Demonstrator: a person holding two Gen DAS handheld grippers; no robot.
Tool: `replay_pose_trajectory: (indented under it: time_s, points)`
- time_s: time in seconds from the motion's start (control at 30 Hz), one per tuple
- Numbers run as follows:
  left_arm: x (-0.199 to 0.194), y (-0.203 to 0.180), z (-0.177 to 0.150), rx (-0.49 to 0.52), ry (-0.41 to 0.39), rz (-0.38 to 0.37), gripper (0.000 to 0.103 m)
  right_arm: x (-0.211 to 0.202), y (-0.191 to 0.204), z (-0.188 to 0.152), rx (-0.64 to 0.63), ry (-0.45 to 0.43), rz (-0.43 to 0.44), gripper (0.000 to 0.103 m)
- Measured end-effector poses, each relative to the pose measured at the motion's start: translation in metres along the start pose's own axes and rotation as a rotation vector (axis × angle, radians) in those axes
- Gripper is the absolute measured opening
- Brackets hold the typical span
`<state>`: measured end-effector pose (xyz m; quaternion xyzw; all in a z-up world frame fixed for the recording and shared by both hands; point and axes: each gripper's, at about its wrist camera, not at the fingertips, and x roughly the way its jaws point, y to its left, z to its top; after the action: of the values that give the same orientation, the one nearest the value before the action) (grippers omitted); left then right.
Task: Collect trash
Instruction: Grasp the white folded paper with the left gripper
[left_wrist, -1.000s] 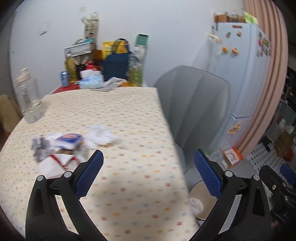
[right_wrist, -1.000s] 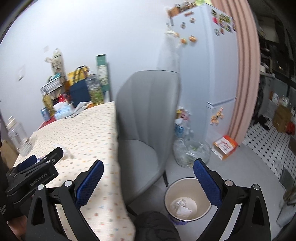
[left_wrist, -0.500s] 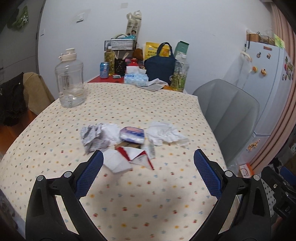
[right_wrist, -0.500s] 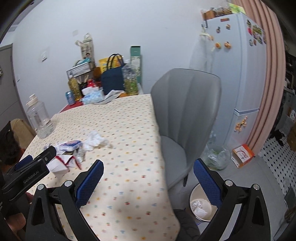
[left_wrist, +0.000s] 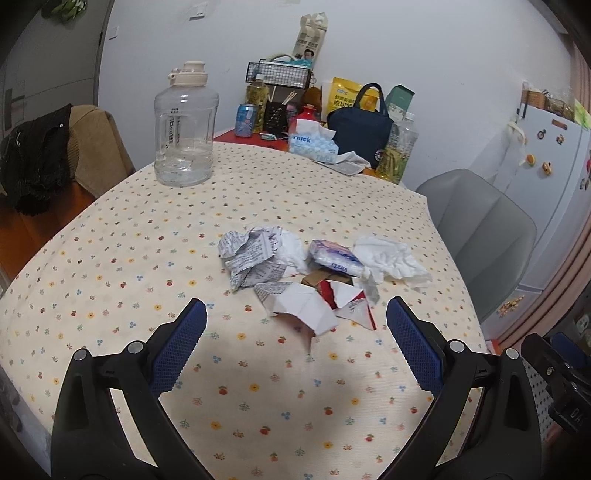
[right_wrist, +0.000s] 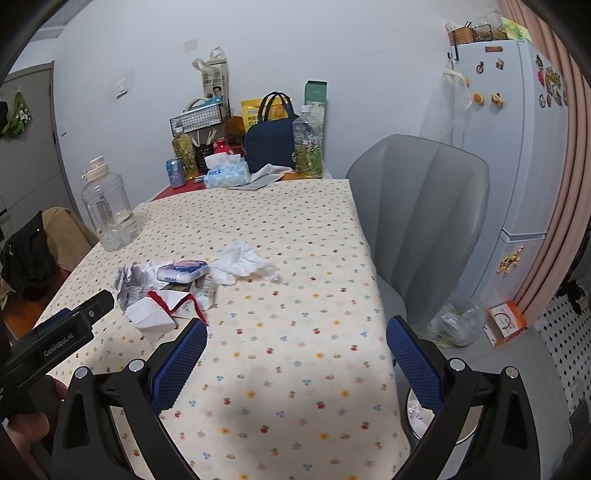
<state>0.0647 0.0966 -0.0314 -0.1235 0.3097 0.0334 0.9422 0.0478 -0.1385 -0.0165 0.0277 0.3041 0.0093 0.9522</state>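
Note:
A heap of trash lies mid-table: crumpled printed paper (left_wrist: 253, 254), a blue-white wrapper (left_wrist: 334, 257), a white tissue (left_wrist: 391, 260) and a torn red-and-white carton (left_wrist: 314, 306). My left gripper (left_wrist: 295, 336) is open and empty, hovering just in front of the carton. My right gripper (right_wrist: 295, 349) is open and empty above the table's near right part, with the tissue (right_wrist: 242, 263) and carton (right_wrist: 159, 314) ahead to its left. A trash bin (right_wrist: 436, 417) with some trash inside stands on the floor under the right finger.
A large clear water jug (left_wrist: 184, 129) stands at the far left of the dotted tablecloth (left_wrist: 147, 258). Bottles, a tissue box (left_wrist: 314, 144) and a navy bag (left_wrist: 360, 127) crowd the far end. A grey chair (right_wrist: 421, 221) and a fridge (right_wrist: 524, 147) are on the right.
Both grippers swung left from the chair and bin toward the table. The trash heap now sits centred in front of the left gripper. Both stayed open.

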Motion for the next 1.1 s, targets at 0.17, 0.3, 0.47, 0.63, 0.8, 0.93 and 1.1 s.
replay_pose_trajectory:
  time_s: [0.17, 0.3, 0.47, 0.63, 0.8, 0.93, 1.1]
  points:
    - [0.013, 0.004, -0.002, -0.006, 0.024, 0.002, 0.095, 0.008, 0.004, -0.002, -0.005, 0.015, 0.015, 0.095]
    - [0.026, 0.005, -0.005, -0.014, 0.044, 0.018, 0.094, 0.017, 0.003, -0.004, 0.0, 0.031, 0.023, 0.095]
    - [0.05, 0.006, -0.006, -0.026, 0.094, 0.037, 0.094, 0.036, -0.001, -0.007, 0.011, 0.066, 0.04, 0.095]
    - [0.061, 0.0, -0.006, -0.02, 0.111, 0.062, 0.089, 0.045, -0.004, -0.005, 0.018, 0.07, 0.053, 0.095]
    - [0.069, -0.005, -0.013, -0.027, 0.156, 0.032, 0.063, 0.054, -0.004, -0.006, 0.021, 0.093, 0.059, 0.095]
    - [0.073, -0.01, -0.015, -0.025, 0.184, -0.001, 0.037, 0.053, 0.0, -0.006, 0.013, 0.093, 0.061, 0.095]
    - [0.067, -0.009, -0.015, -0.019, 0.171, -0.027, 0.01, 0.051, 0.004, -0.007, 0.007, 0.092, 0.062, 0.095]
